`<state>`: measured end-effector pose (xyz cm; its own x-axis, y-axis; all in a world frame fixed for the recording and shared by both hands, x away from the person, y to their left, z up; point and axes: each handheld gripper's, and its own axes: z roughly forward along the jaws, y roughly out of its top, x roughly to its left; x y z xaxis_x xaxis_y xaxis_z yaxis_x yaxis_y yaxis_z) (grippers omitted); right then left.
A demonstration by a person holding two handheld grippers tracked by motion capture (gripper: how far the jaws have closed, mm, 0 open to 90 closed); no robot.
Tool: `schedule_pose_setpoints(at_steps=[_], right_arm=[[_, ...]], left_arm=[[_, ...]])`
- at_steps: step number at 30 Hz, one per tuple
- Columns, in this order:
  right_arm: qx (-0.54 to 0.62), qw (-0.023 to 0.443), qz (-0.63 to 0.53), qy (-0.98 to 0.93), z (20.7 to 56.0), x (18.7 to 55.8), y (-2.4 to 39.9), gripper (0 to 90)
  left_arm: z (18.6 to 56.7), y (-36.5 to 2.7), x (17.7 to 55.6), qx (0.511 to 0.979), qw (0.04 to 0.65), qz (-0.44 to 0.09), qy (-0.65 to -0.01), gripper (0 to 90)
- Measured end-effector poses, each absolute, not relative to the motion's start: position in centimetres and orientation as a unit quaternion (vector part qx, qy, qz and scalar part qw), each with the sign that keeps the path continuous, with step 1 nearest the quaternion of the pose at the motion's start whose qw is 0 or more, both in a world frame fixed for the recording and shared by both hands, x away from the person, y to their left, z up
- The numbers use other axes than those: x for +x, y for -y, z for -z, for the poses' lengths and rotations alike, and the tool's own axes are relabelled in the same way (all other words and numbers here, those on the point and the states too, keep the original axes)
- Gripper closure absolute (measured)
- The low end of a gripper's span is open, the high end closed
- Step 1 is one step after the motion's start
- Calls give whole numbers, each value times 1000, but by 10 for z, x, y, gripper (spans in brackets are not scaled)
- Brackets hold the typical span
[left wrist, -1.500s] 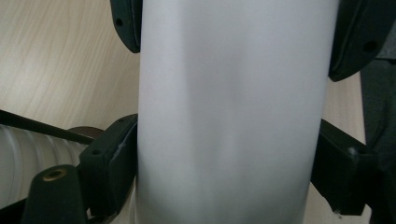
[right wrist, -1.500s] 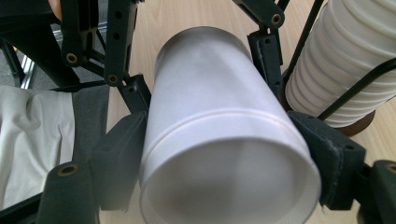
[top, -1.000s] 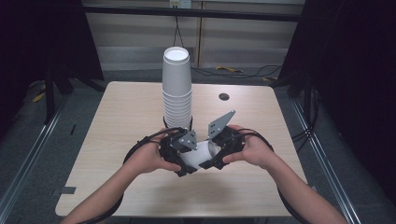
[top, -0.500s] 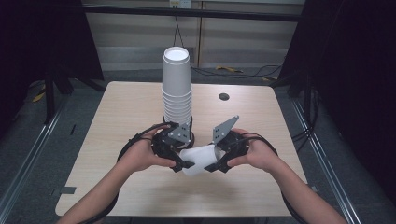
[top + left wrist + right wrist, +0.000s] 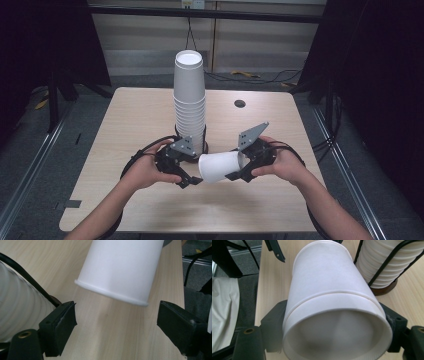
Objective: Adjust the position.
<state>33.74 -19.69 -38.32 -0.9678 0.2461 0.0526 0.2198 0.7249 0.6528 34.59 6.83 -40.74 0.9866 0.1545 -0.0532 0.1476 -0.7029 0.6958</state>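
A white paper cup point(image 5: 220, 167) lies on its side in the air just above the table point(image 5: 125, 130), near the front edge, between my two grippers. In the right gripper view I see two nested cups point(image 5: 332, 312), one sleeved over the other, their open mouth facing the camera. My right gripper point(image 5: 243, 171) grasps them across the rim end, a pad pressed against each side. My left gripper point(image 5: 189, 181) sits just beside the cup's closed base, jaws released and parted, holding nothing; in its own view the cup's base point(image 5: 117, 272) hangs ahead of the pads without touching them. Just behind both grippers stands a tall stack of white cups point(image 5: 189, 100) in a black wire holder.
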Motion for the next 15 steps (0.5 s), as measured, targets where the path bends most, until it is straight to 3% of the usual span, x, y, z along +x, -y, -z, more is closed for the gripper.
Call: schedule_pose_setpoints(at_steps=[15], right_arm=[[124, 19, -365, -923, 381, 338, 197, 231]], left_arm=[[432, -68, 346, 907, 407, 22, -109, 157]])
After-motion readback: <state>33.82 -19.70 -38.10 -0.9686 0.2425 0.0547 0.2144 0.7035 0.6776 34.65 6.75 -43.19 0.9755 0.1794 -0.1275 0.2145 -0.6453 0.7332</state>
